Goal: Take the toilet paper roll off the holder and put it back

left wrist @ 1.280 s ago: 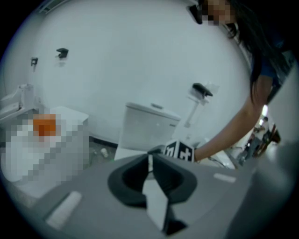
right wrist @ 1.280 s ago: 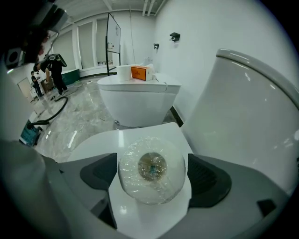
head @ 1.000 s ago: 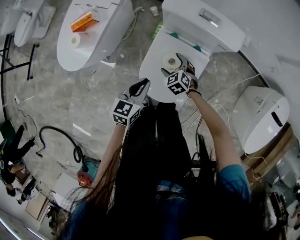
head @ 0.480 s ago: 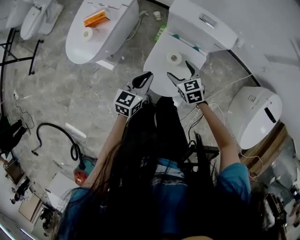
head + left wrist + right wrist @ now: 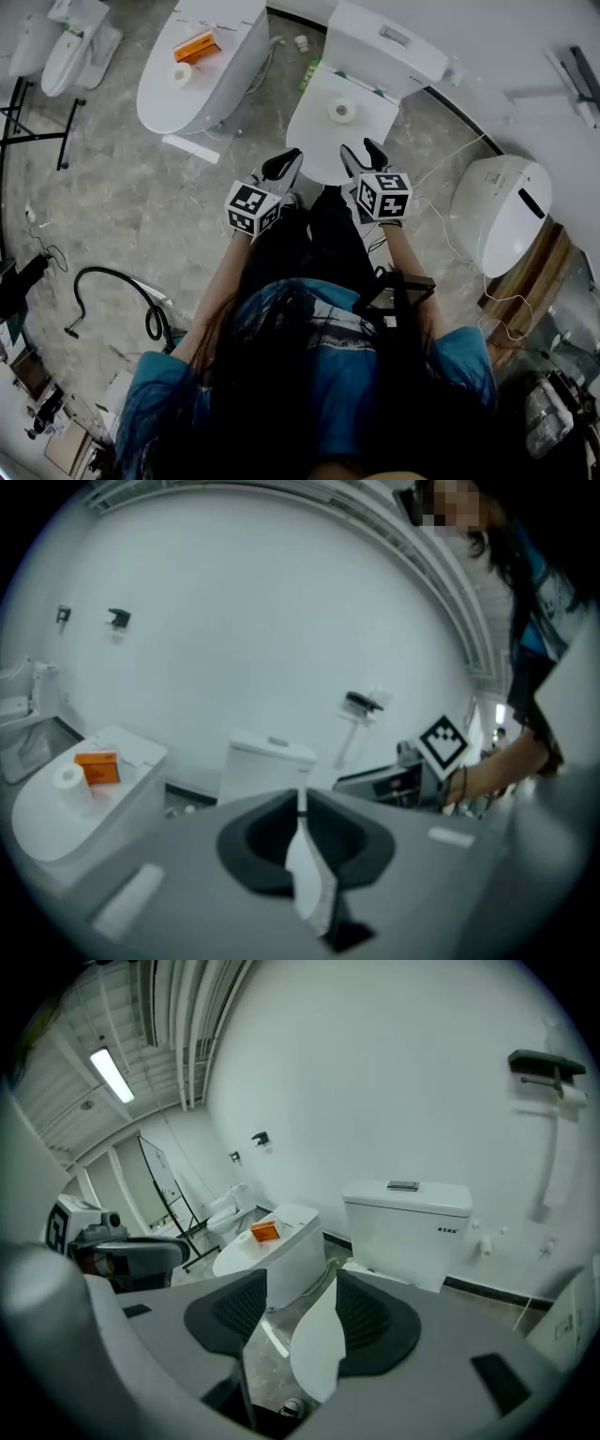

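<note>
the right gripper (image 5: 302, 1286) is seen with its jaws partly apart and closing, and nothing is caught between them — only floor and porcelain are framed in the gap. the left gripper (image 5: 300, 803) is held with its jaws together, and nothing is clamped in them. both are held side by side in front of the person, just short of the front edge of the toilet (image 5: 317, 117). the toilet paper roll (image 5: 342, 111) is laid on that toilet's closed lid, apart from both grippers. the holder (image 5: 548, 1065) is fixed on the wall, to the right of the cistern. a second roll (image 5: 181, 75) and an orange box (image 5: 197, 47) are set on the neighbouring toilet (image 5: 211, 89) at the left — well apart from the grippers.
</note>
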